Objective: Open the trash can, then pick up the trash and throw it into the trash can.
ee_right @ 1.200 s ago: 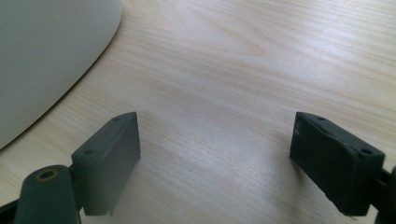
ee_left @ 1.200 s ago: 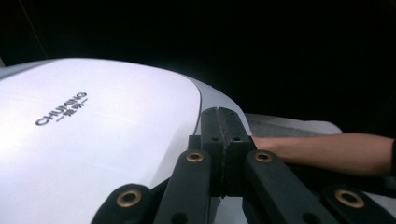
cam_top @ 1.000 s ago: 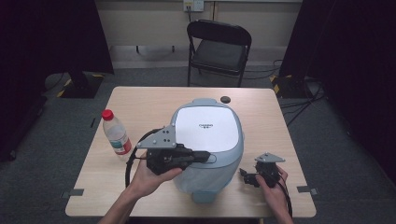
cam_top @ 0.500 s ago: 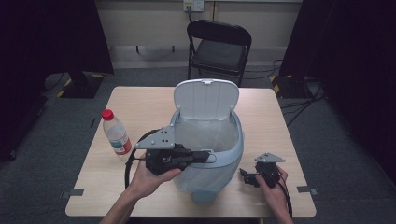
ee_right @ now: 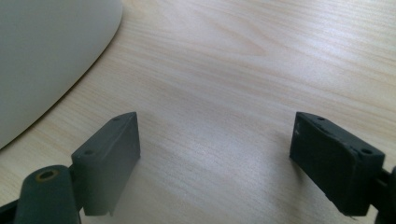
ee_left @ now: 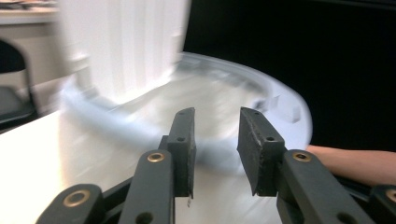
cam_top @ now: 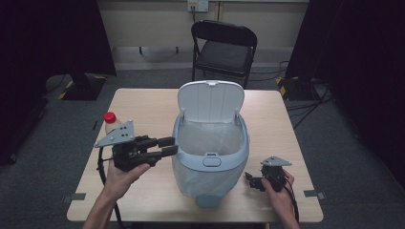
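Bin lid upright; high view adds bottle.

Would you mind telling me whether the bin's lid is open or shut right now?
Open: the bin has its lid standing upright at the back, exposing the interior.

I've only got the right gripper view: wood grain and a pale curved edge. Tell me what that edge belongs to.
Observer: It is the bin, a pale blue one in the middle of the table; the high view shows its lid standing upright, open.
Operator: Report the left gripper.
Observer: The left gripper hangs just off the bin's left rim, jaws a little apart, nothing between them.
Operator: Say what else is on the table.
Observer: A bottle with a red cap stands near the left edge, behind the left gripper.
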### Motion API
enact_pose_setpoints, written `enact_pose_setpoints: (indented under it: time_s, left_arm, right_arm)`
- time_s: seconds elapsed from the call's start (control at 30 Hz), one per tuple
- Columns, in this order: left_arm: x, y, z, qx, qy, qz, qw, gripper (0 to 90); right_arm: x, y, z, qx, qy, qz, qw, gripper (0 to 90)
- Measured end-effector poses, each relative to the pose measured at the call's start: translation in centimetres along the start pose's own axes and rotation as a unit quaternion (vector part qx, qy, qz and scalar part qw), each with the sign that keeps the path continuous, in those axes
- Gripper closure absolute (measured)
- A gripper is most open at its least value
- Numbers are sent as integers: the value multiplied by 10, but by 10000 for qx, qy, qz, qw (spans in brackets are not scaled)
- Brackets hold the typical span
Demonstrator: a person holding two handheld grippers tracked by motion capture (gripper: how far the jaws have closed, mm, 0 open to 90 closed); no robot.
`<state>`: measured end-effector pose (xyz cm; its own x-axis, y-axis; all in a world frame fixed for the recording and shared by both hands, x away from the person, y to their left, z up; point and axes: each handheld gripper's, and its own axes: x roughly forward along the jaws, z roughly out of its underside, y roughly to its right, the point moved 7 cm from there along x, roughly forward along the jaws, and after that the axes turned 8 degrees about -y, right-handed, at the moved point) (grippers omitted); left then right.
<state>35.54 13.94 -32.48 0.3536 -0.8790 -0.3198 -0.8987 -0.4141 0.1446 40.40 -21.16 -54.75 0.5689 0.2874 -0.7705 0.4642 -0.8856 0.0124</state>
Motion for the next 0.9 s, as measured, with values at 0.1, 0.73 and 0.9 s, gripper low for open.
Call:
enact_pose_setpoints:
  time_s: [0.1, 0.73, 0.9]
  left_arm:
    - [-11, -16, 12, -86, -84, -374, 9992, 584]
    - [-45, -89, 153, -1390, -1091, -1656, 9702, 214]
    - [-62, -113, 169, -1822, -1124, -2148, 9529, 207]
  right_arm:
    - [0, 0, 0, 1, -1, 3, 10000, 149]
    - [0, 0, 0, -1, 1, 6, 10000, 149]
    - [0, 0, 0, 1, 0, 5, 10000, 149]
